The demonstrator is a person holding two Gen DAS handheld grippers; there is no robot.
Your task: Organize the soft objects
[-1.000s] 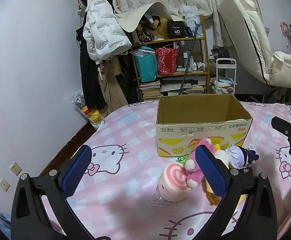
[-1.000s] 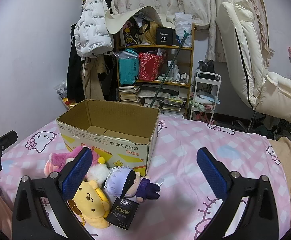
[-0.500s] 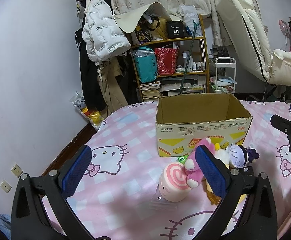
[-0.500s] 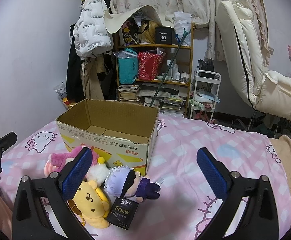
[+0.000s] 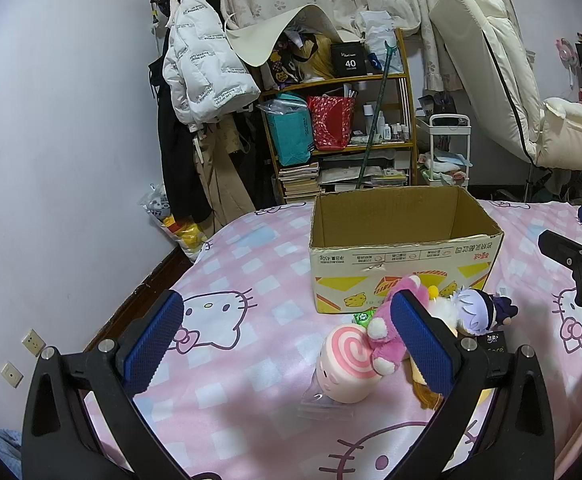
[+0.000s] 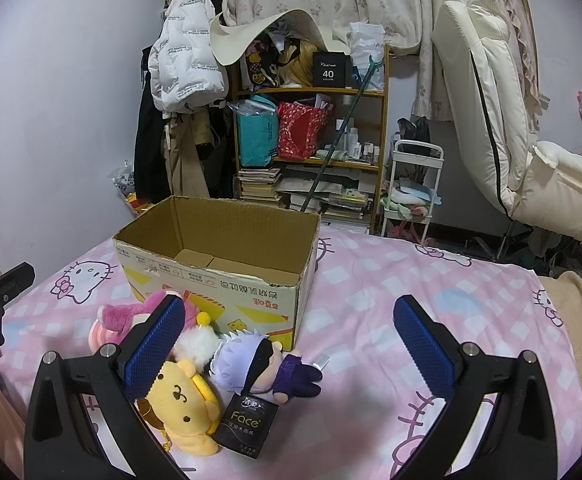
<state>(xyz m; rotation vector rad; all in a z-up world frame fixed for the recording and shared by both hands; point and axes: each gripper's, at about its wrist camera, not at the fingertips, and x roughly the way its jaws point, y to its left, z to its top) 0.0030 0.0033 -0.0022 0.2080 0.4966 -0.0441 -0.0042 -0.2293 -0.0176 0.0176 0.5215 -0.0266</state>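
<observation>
Left gripper point(image 5: 291, 344): jaws spread wide, nothing between the blue pads point(image 5: 153, 338), held above the pink patterned bedsheet point(image 5: 251, 280). Right gripper point(image 6: 291, 348): jaws likewise spread wide, empty, raised over the bedsheet to the right of the toy pile.

Open cardboard box point(image 5: 403, 268): upright on the bedsheet, far of the toys, flaps folded inside on the floor of the box, otherwise nothing inside in the right wrist view.

Soft objects grouped against the near face of the box:
- Pink-and-white swirl roll plush point(image 5: 349, 364): leftmost in the left wrist view, resting on a clear plastic wrapper point(image 5: 319, 404).
- Pink bear plush point(image 5: 391, 332): touching the roll on its right, partly hidden behind the right finger of the left gripper.
- White fluffy plush with yellow pom-pom point(image 6: 197, 340): just beside the box front, between the pink bear and the doll.
- Lavender-haired doll with black blindfold and dark purple outfit point(image 6: 259, 364): lying on its side near the box's right front corner.
- Yellow dog plush point(image 6: 183, 404): nearest of the pile, touching the doll, partly behind the left finger of the right gripper.
- Black packet printed "Face" point(image 6: 247, 424): leaning against the yellow dog and the doll.
- Small green item point(image 5: 362, 317): between roll and box, too small to identify.

Background, far side: cluttered wooden shelf point(image 6: 311, 152), white puffer jacket point(image 5: 203, 72) hanging at left, cream recliner chair point(image 6: 511, 140) at right.
</observation>
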